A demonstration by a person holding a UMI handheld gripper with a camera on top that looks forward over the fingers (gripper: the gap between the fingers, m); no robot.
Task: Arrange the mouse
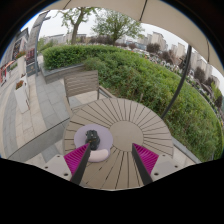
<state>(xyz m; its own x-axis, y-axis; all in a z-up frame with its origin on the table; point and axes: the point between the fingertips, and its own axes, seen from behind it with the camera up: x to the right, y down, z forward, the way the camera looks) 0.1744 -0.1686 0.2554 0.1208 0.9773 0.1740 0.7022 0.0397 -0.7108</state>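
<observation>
Jaws are spread wide with nothing in them, gripper [110, 160] hovering over the round slatted counter [135, 120]. The mouse [91, 137] sits lower left of centre, just ahead of the left finger. I'd shift left to centre it between the pads, then drop and squeeze its sides gently.

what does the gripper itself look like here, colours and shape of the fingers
The two-finger gripper has two slim black fingers that angle up and inward toward each other. Each finger bears a bright magenta pad on its inner face, roughly triangular in outline. No cables, markings or sleeve can be seen.
</observation>
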